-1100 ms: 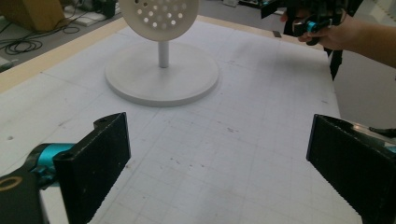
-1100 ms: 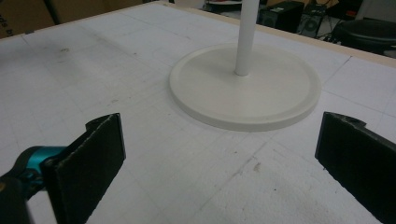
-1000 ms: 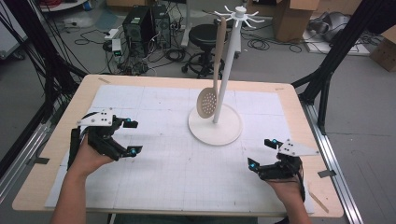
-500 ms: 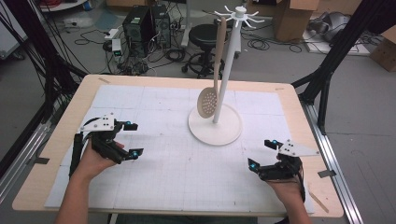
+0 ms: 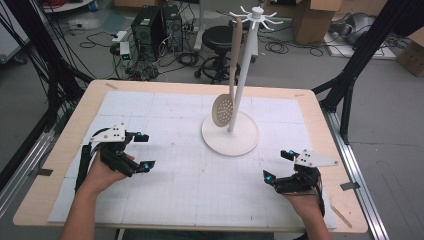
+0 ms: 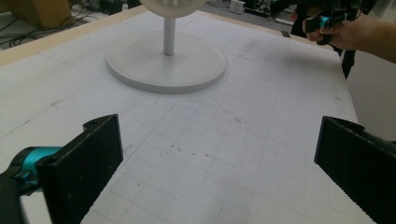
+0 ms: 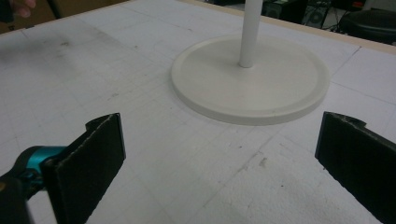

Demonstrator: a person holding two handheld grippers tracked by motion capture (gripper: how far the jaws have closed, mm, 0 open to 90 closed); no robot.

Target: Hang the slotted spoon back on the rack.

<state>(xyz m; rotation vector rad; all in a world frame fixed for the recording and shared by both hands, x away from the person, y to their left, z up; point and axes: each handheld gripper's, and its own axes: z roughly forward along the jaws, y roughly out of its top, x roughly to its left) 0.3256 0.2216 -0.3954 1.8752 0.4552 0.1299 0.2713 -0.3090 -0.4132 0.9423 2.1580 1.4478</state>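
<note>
A white rack stands on a round base at the table's middle, with hooks at its top. From one hook hangs a beige slotted spoon, its perforated head just above the base. My left gripper rests open at the left of the mat, nothing between its jaws. My right gripper is open at the right, near the front edge. In the left gripper view, the open left gripper faces the base. In the right gripper view, the open right gripper faces the base and pole.
A white gridded mat covers most of the wooden table. Beyond the table's far edge are a black stool, computer cases, cables and cardboard boxes. Black frame legs stand at both sides.
My left gripper has shifted slightly toward the near edge and to the right, still open. The right gripper and the spoon have stayed put.
</note>
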